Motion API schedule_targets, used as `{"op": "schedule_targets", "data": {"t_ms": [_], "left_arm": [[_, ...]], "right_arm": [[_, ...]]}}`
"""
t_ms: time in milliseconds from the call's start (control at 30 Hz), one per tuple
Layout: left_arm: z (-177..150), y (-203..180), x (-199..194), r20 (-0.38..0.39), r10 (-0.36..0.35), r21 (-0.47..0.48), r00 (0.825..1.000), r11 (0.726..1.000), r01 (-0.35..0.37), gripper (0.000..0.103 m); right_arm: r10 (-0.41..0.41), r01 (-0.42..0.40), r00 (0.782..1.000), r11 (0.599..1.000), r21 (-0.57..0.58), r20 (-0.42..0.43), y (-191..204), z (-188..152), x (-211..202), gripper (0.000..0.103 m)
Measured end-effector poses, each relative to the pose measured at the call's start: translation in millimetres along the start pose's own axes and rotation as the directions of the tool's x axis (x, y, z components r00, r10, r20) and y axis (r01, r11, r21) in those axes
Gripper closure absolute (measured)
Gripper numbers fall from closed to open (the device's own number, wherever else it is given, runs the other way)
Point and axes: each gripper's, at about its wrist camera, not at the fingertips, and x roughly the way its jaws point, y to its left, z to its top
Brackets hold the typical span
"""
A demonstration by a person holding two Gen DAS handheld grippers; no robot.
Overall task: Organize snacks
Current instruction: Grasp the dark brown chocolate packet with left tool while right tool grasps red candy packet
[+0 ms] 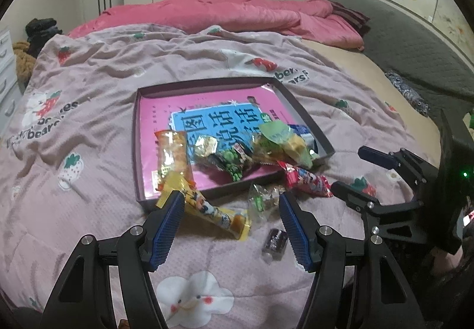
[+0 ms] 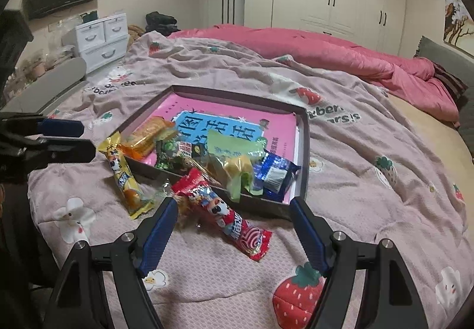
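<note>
left gripper (image 1: pixel 229 225): wide open, empty, over yellow snack stick (image 1: pixel 207 209) just outside shallow box (image 1: pixel 137 133) | right gripper (image 2: pixel 234 232): open, empty, astride red snack stick (image 2: pixel 225 216) | advice: pinch mid-wrapper, lift clear over near wall

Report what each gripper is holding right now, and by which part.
Nothing is held. The left gripper is open above the yellow snack packet; the right gripper is open over the red snack packet. Both packets lie on the blanket.

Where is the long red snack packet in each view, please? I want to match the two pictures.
Left wrist view: red packet right of centre, beside the tray's near right corner.
Right wrist view: red packet lower centre, between the gripper's fingers.
Shared landmark: dark tray.
</note>
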Motion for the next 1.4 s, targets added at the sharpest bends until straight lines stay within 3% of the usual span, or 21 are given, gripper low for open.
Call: {"op": "schedule_targets", "data": {"t_ms": [733, 1233, 1400], "left_arm": [[-32.4, -21.9, 29.9, -0.130, -0.032, 0.049, 0.991, 0.998, 0.039, 0.035], [-43.3, -27.0, 58.9, -0.206, -0.063, 0.044, 0.976, 0.996, 0.074, 0.035], [-44.1, -30.0, 68.3, -0.227, -0.070, 0.050, 0.971, 0.995, 0.083, 0.035]], "right_arm": [[-0.070, 0.066, 0.994, 0.996, -0.058, -0.086, -2.1, -12.6, 18.1, 0.026], [-0.101, 0.067, 0.989, 0.958, -0.279, -0.109, 22.2, -12.9, 50.2, 0.058], [-0.097, 0.053, 0.989, 0.942, -0.333, -0.116, 31.5, -12.7, 61.1, 0.062]]}}
